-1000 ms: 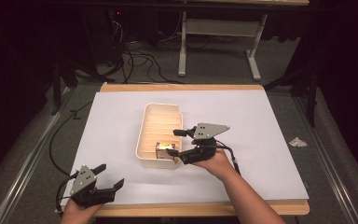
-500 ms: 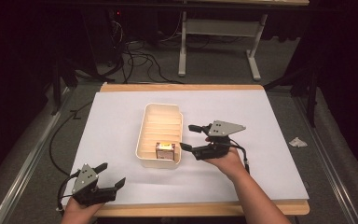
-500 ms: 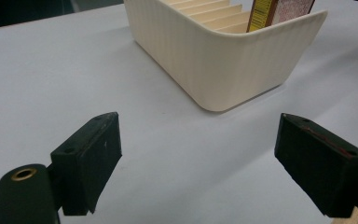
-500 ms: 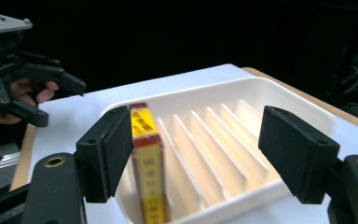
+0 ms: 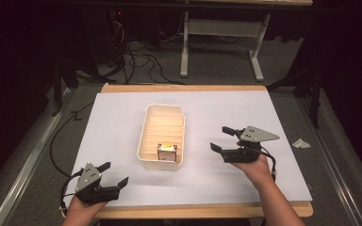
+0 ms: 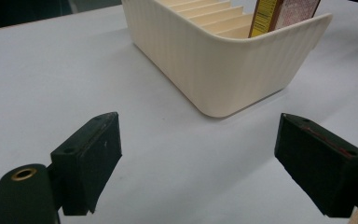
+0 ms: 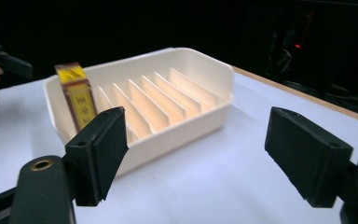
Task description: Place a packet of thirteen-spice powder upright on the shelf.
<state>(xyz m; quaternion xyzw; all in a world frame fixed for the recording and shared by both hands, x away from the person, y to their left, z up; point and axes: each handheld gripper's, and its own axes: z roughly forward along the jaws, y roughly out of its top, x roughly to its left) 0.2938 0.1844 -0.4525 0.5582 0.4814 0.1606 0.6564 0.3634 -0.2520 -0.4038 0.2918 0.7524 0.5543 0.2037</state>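
Tray (image 5: 147,136) first: we found the cream slotted bin mid-table with the little box (image 5: 167,151) upright in its nearest slot, so our empty, spread right gripper (image 5: 222,138), jaws just opening, should've backed straight off without bumping it.

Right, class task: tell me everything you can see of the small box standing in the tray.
The small box looks like printed card, with a yellow top and edge and a reddish-brown patterned face. It stands upright in the end slot of the cream ribbed tray, at the end nearer the person, rising above the rim. Neither gripper touches it.
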